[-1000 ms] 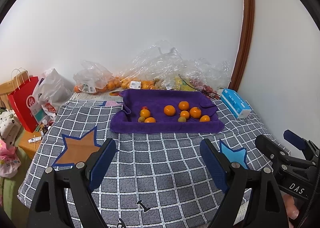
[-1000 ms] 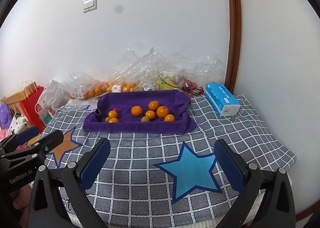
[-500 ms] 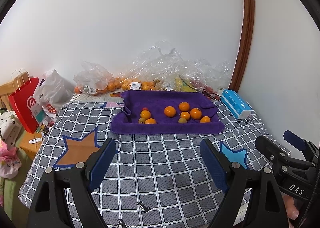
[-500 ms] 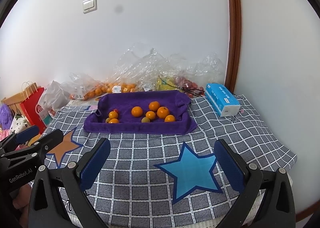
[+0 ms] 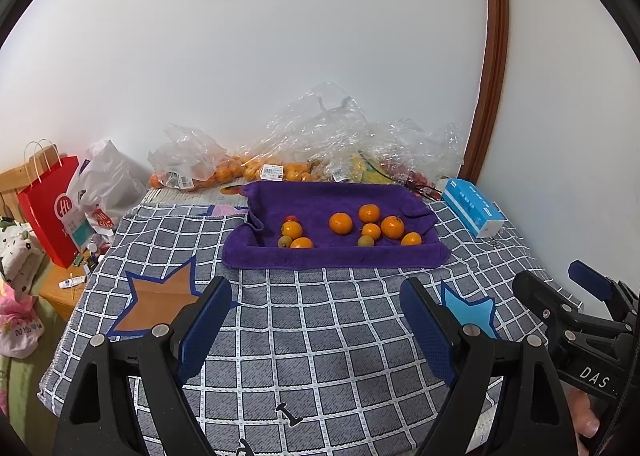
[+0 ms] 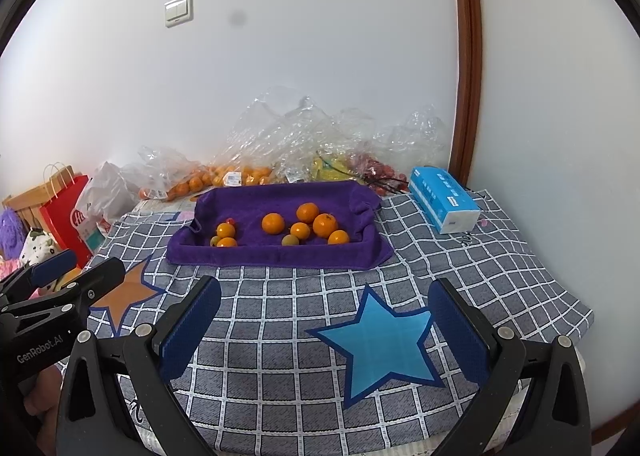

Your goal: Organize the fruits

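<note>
My left gripper [image 5: 316, 326]: arms cut off by bottom edge at 6 o'clock. My right gripper [image 6: 326, 326]: same, base out of frame. Small red fruit [image 5: 291, 219] half hidden behind orange [image 5: 291, 229]; kind too small to tell. Two greenish fruits [image 6: 290, 240] too small to name. Bagged fruit inside clear plastic bags [image 5: 320, 144] at 12 o'clock blurred by crinkled film; label print unreadable. Red paper bag [image 5: 48, 208] at 9 o'clock: logo partly hidden by white bag [image 5: 108, 184]. My fingertip [image 5: 584, 422] at 5 o'clock, rest of hand cut off.
</note>
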The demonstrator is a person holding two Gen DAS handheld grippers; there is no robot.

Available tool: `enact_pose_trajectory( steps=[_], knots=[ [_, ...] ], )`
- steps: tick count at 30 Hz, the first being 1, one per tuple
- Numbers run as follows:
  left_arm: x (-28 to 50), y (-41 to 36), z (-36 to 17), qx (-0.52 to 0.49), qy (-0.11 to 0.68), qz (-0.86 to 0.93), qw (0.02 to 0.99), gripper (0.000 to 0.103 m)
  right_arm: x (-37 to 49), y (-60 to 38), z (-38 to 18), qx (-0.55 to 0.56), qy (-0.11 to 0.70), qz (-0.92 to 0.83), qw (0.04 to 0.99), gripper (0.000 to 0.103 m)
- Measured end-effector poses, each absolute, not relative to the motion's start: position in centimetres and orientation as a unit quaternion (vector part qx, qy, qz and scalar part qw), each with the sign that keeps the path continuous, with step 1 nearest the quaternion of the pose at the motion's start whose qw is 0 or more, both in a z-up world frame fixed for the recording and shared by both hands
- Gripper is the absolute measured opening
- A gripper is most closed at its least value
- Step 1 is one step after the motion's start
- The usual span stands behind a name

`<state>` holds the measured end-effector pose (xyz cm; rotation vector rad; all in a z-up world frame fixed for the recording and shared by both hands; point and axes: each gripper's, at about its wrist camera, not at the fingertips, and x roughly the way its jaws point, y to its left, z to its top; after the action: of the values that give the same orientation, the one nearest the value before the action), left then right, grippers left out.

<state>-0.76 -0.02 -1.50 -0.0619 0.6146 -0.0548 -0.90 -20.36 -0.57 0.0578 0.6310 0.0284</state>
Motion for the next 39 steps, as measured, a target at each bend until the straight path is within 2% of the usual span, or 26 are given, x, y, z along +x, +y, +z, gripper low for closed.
enact_pose_trajectory(
  steps=[39],
  knots=[
    [-0.93, -0.14, -1.15, -0.034, 0.301, -0.027, 0.953, 0.085, -1.28, -20.31, -0.67, 0.027, 0.31, 0.015, 0.95, 0.102]
  ],
)
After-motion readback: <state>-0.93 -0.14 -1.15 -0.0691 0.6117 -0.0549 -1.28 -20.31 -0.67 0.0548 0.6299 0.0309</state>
